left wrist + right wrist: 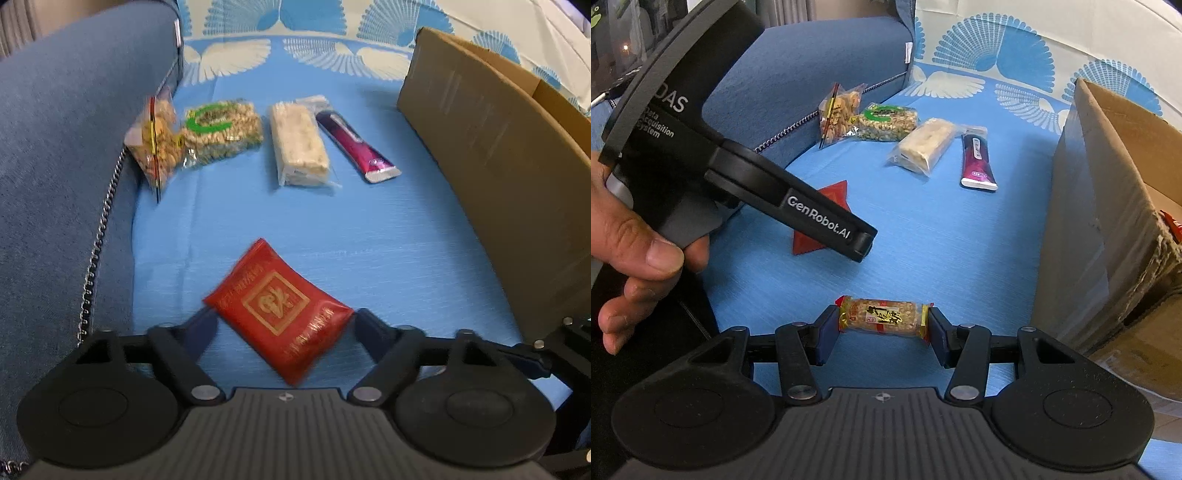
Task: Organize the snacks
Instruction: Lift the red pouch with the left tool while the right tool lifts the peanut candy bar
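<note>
Red snack pouch (277, 316) lies flat on the blue cushion (369, 236) between left gripper (284, 325) jaws, released, pads at its corners w/o pressing. Prob. light, puffy, slick foil; pinch across the middle. Right gripper (882, 325) jaws clenched on peanut bar (883, 316), endwise.

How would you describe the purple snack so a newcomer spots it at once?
Start at the cardboard box on the blue cloth. A row of four snacks lies beside it; the purple tube is the one nearest the box. It alone is slim, opaque and glossy; the others are clear packs.
</note>
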`<state>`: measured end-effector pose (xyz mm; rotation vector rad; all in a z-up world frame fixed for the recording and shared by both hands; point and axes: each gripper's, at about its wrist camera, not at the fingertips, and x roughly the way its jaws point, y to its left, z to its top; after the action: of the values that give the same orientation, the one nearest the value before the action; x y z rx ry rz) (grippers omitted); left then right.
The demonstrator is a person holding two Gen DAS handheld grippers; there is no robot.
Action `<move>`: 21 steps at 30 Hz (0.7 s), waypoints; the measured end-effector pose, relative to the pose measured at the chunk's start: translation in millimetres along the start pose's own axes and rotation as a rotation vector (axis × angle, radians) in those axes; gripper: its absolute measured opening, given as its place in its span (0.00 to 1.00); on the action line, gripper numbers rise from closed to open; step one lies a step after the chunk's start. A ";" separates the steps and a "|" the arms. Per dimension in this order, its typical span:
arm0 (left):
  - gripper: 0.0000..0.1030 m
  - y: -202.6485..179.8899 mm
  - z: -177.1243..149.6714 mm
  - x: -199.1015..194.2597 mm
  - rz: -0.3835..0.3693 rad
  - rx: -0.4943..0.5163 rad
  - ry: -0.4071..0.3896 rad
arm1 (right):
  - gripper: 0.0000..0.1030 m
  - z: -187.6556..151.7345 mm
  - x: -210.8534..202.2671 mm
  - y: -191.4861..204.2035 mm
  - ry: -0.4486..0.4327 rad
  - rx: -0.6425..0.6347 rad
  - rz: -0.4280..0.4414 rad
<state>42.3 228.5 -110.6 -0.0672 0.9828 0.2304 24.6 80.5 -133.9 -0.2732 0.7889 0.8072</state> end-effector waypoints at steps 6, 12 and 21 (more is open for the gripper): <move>0.52 9.4 0.8 -8.3 -0.037 -0.057 -0.041 | 0.52 0.5 0.6 0.8 0.003 -0.002 -0.004; 0.50 22.1 -0.5 -20.6 -0.083 -0.140 -0.097 | 0.52 0.1 -3.5 1.4 -0.014 -0.010 -0.016; 0.50 21.8 -2.4 -30.4 -0.134 -0.140 -0.143 | 0.52 -0.9 -7.1 1.5 -0.023 -0.010 -0.020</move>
<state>19.3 244.4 -85.6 -0.2411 0.8156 0.1777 20.0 77.2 -129.3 -0.2800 0.7594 0.7944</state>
